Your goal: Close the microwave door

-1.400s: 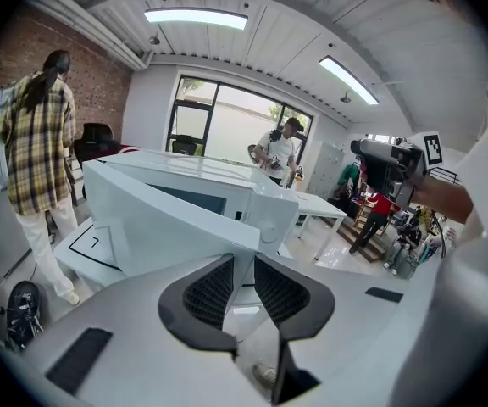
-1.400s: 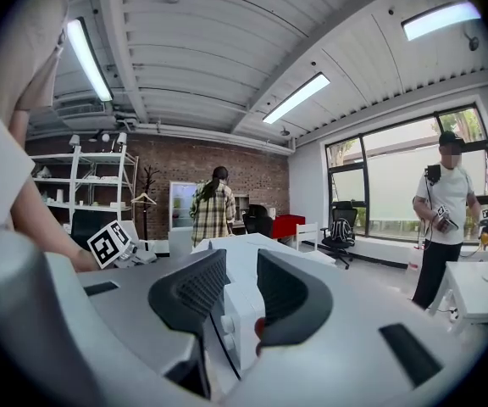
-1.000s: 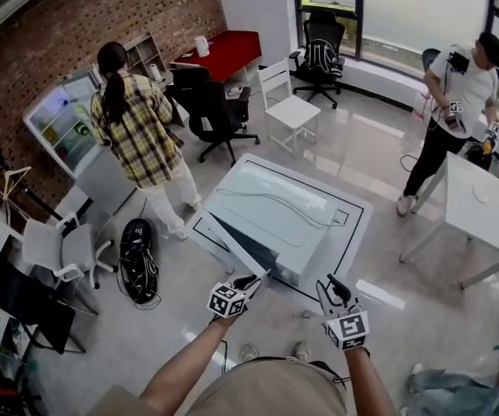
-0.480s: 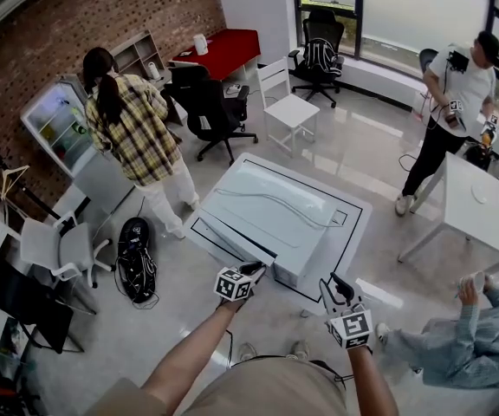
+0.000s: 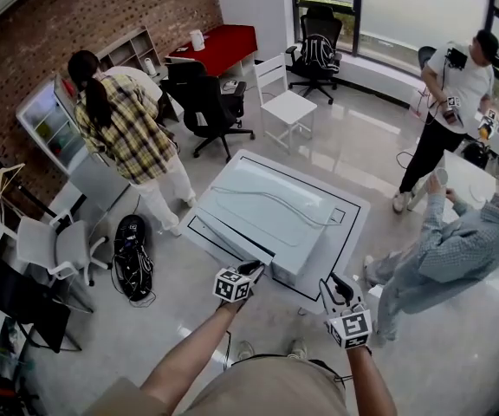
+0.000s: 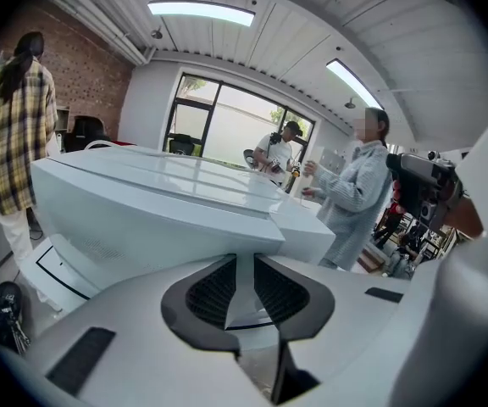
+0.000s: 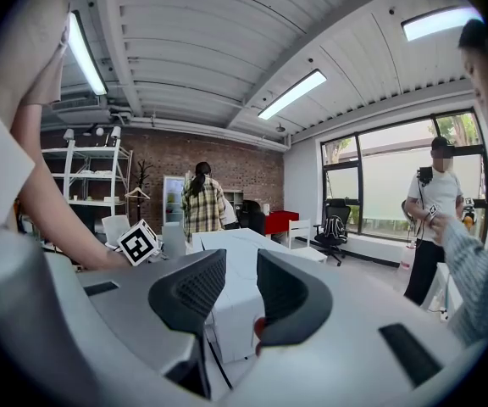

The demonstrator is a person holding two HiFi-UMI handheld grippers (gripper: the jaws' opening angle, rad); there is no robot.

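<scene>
Glossy floor; left gripper clamps microwave door; right gripper hangs apart; striped-shirted person nearby.

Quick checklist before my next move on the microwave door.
1. Door flush with microwave: ok, in the head view.
2. Latch caught: cannot tell.
3. Left claw on door's edge: ok, white edge between its jaws.
4. Right claw open, empty, off the microwave: ok.
5. Room at the right: not ok, a person stands close.
</scene>
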